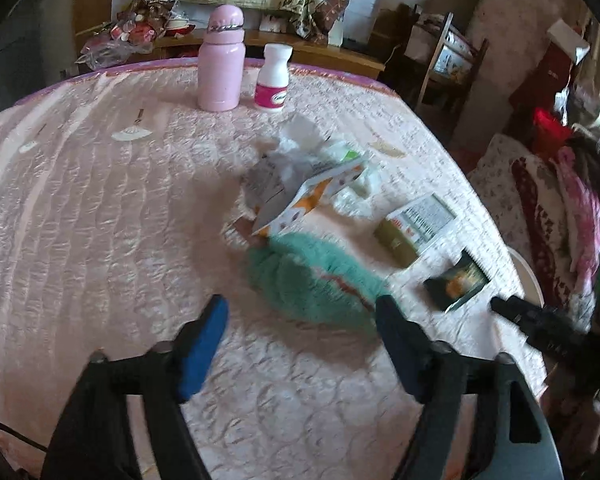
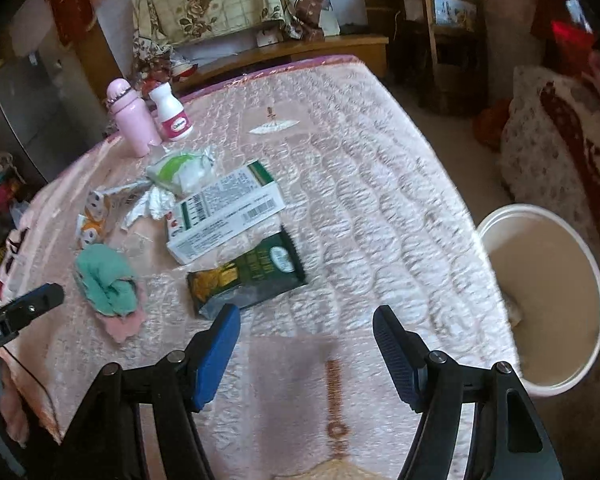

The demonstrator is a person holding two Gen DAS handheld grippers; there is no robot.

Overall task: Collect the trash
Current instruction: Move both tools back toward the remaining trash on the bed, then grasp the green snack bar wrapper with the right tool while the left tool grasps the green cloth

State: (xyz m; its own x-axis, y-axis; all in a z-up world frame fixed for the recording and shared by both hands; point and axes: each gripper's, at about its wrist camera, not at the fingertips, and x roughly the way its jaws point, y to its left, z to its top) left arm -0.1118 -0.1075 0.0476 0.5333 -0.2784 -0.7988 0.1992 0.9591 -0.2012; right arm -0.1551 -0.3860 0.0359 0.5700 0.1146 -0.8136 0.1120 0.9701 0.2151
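Both grippers hover over the pink quilted surface (image 2: 360, 200), fingers spread apart and empty. Right gripper (image 2: 306, 344) sits at the near edge, its left finger tip just beside the dark green snack wrapper (image 2: 248, 276). Left gripper (image 1: 300, 332) hangs over the teal fuzzy cloth (image 1: 312, 280), which lies between its fingers but ungrasped; blurred view, so contact is hard to judge.

Trash, near to far in the right wrist view: snack wrapper, then white-and-green carton (image 2: 224, 212) flattened just behind it, touching or nearly so. Left of that, an orange-and-white small box (image 2: 92, 220), crumpled white paper (image 2: 152, 204), and a green-white plastic packet (image 2: 180, 170). All lie on the surface, clustered together.

Farther back stand a pink bottle (image 2: 130, 120) and a white pill bottle (image 2: 172, 114), upright, side by side near the far edge; probably not trash.

White bucket (image 2: 540, 296) stands on the floor just off the right edge of the surface, right of the right gripper. Something pale sits low against its inner wall, possibly one piece already dropped; cannot confirm.

Progress: early. Nearly all trash remains on the surface, nothing held. Left to do: pick each wrapper, carton, box, paper and packet and drop into the bucket. Nearest candidate for the right gripper is the snack wrapper.
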